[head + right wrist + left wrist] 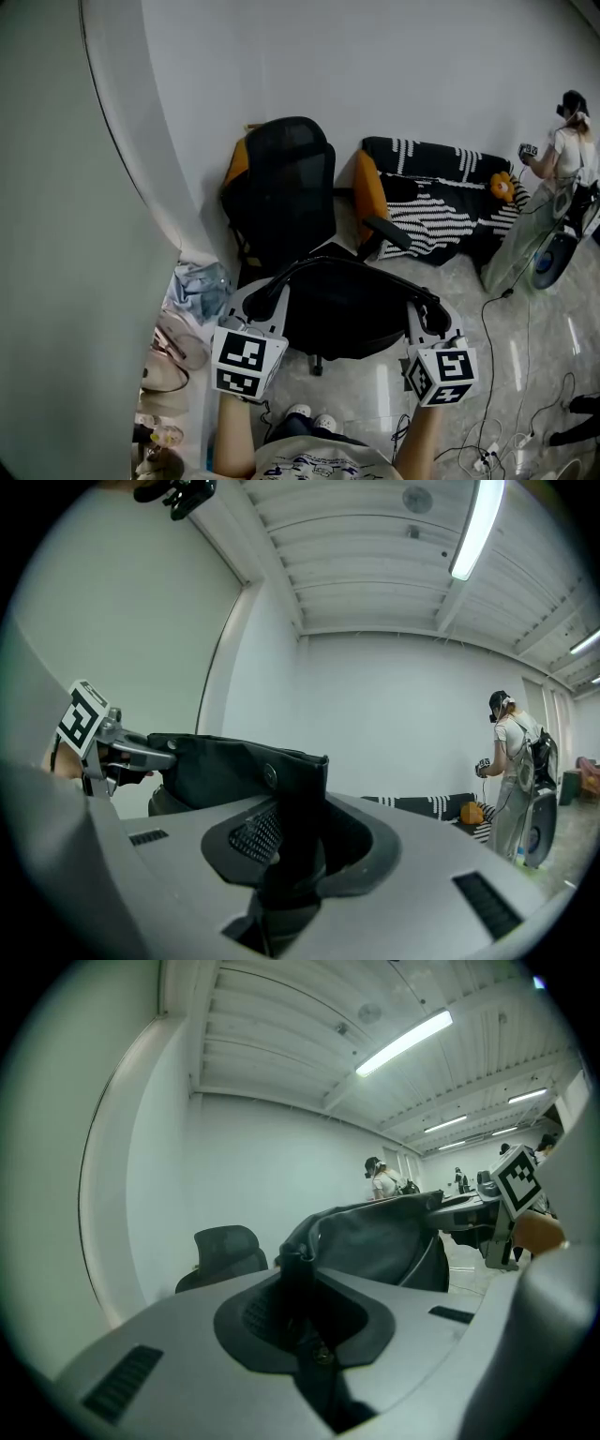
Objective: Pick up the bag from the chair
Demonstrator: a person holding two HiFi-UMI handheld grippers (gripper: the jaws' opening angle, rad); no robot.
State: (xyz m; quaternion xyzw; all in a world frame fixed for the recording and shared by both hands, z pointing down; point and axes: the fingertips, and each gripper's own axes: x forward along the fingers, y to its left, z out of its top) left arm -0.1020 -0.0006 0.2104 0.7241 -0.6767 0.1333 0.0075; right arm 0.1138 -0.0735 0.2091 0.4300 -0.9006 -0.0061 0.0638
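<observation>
A black bag hangs stretched between my two grippers, in front of the black office chair and off its seat. My left gripper is shut on the bag's left rim, and my right gripper is shut on its right rim. In the left gripper view the bag's edge runs from between the closed jaws of the left gripper out to the right gripper. In the right gripper view the bag is pinched in the right gripper, with the left gripper holding the far end.
A second chair with orange trim and a striped black-and-white couch stand behind. A person stands at the far right. Shoes and clothes lie along the left wall. Cables trail on the tiled floor.
</observation>
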